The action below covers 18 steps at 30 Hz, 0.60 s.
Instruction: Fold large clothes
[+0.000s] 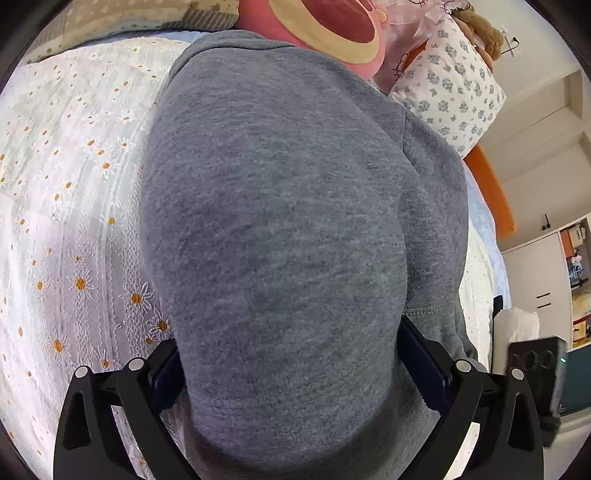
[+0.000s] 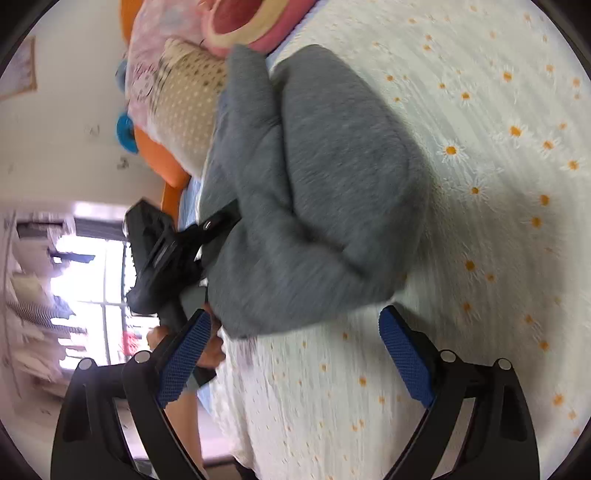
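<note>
The left tool [image 1: 290, 363] has its dark-padded jaws clamped on the near end of a grey fleece garment [image 1: 280, 206], the fabric bunched thick between them. The right tool [image 2: 295, 354] stands spread wide, its blue textured pads [image 2: 406, 363] bare, with nothing between them but the bedcover below. The grey fleece garment lies folded into a thick, rounded bundle on a white quilted bedcover printed with orange-centred daisies [image 1: 74, 229]. In the left wrist view its long axis runs from the left tool away toward the head of the bed. In the right wrist view the left tool [image 2: 216, 227] grips the bundle's left edge, and a hand [image 2: 212, 345] shows below it; this view is motion-blurred. The far end of the garment touches a pink round cushion with a cream ring [image 1: 332, 33]. A white pillow with blue flowers [image 1: 450, 88] and a beige dotted pillow [image 1: 122, 22] lie beside that. Open bedcover flanks the garment on the side away from the left tool and in front of the right tool. An orange bed edge [image 1: 491, 188], pale walls and a white cabinet [image 1: 535, 273] lie beyond.
</note>
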Motion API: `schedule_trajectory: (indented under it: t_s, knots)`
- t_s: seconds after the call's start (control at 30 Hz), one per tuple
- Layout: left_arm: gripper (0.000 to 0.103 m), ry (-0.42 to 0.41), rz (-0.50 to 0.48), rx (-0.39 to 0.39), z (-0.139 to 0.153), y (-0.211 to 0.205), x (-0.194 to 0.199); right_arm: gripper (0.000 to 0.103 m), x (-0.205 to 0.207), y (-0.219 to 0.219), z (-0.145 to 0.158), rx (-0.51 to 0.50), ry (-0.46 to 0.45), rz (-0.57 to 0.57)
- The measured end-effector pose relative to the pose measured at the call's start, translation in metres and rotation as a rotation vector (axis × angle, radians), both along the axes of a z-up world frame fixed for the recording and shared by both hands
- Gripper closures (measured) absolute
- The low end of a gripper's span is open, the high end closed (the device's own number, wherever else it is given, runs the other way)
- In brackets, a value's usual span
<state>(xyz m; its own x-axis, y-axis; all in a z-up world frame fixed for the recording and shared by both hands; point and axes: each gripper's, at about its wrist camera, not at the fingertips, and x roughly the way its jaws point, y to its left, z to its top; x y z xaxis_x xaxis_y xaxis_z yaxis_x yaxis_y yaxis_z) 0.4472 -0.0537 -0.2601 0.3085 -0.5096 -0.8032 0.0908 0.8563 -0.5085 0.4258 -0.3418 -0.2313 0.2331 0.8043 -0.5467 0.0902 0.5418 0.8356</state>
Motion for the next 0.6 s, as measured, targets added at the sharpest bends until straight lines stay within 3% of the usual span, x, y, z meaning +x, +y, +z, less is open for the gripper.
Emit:
schedule_trajectory:
  t_s: [0.23,0.4,0.6]
  knots:
    - [0.002,0.008,-0.012,-0.015,0.000,0.001,0.003,0.011,0.024,0.000,-0.003,0.065,-0.015,-0.064]
    - [0.002,0.003,-0.010,-0.013,0.000,-0.001,0.003,0.011,0.042,0.009,-0.014,0.004,0.027,-0.101]
    - [0.002,0.003,-0.007,-0.031,-0.001,0.000,0.003,0.011,0.055,0.029,0.002,-0.043,-0.029,-0.214]
